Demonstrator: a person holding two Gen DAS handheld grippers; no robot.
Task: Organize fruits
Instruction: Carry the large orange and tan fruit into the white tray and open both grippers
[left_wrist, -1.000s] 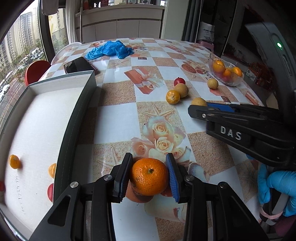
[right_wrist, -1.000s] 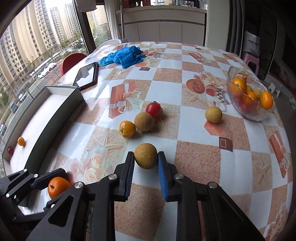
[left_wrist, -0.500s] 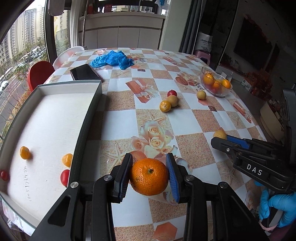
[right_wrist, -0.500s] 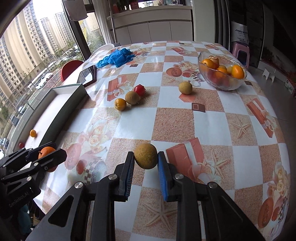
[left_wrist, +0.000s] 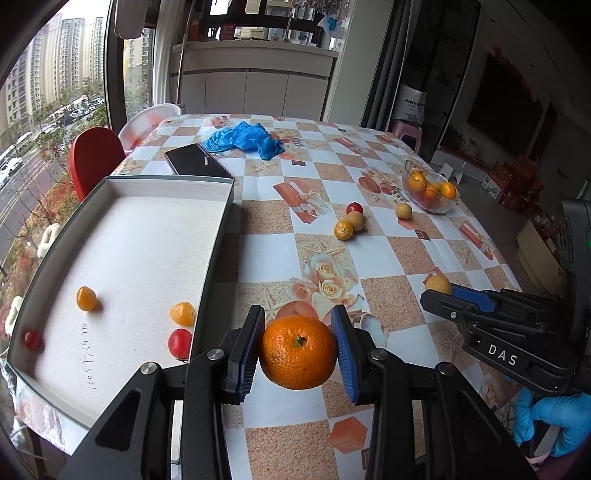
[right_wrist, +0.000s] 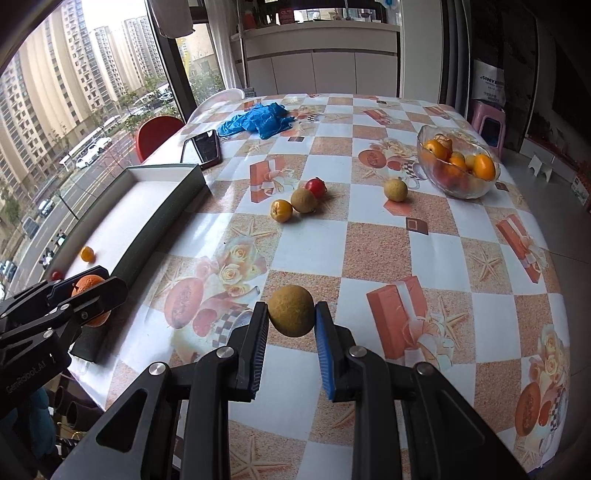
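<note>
My left gripper (left_wrist: 298, 325) is shut on a large orange (left_wrist: 297, 352), held above the table just right of the white tray (left_wrist: 218, 229). The tray holds two small orange fruits (left_wrist: 87, 298) and two small red ones (left_wrist: 180, 341). My right gripper (right_wrist: 291, 319) is shut on a round brown-yellow fruit (right_wrist: 291, 310), lifted over the checked tablecloth. In the right wrist view the left gripper (right_wrist: 92, 291) with its orange (right_wrist: 85, 283) shows at the left, by the tray's near corner. Loose on the table lie a small orange (right_wrist: 281, 211), a brown fruit (right_wrist: 303, 200), a red fruit (right_wrist: 316, 186) and another brown one (right_wrist: 395, 189).
A glass bowl (right_wrist: 460, 186) of oranges stands at the far right. A black phone (right_wrist: 202, 149) and crumpled blue gloves (right_wrist: 258, 120) lie at the far end. A red chair (left_wrist: 94, 158) stands beyond the table's left edge. A blue-gloved hand (left_wrist: 561, 417) holds the right gripper.
Both grippers have drawn back toward me and risen with their fruits; the table and tray now look smaller and farther. Neither grip has changed.
</note>
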